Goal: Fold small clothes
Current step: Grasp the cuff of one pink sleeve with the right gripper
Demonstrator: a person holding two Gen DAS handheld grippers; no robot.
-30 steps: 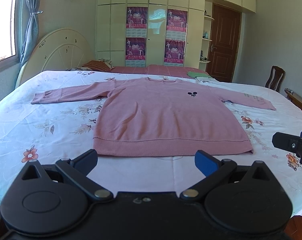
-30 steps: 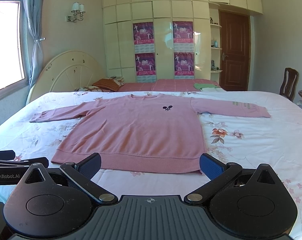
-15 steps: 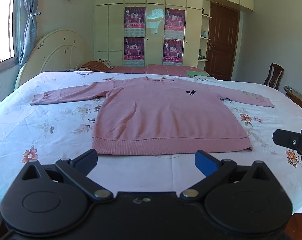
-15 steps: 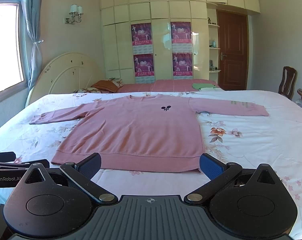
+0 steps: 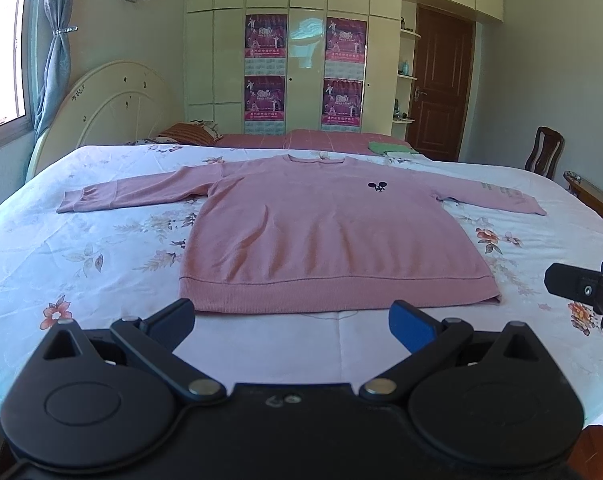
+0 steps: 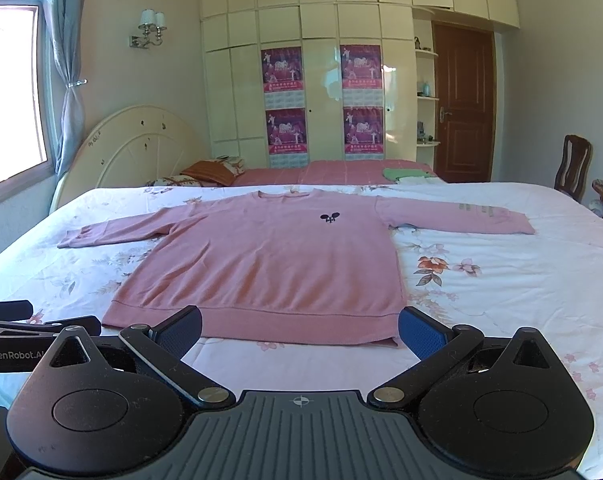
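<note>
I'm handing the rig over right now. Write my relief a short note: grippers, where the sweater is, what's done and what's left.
Left gripper: open, empty, held above the near edge of the bed, facing the sweater's hem.
Right gripper: open, empty, beside the left one, also facing the hem.
Sweater: pink, spread flat on the bed, front up, collar at the far side, both sleeves stretched out to the sides.
Done: the sweater is laid out flat; no fold made yet.
Left: all the folding. Probably bring the sleeves in over the body first, then fold the hem up toward the collar.
</note>
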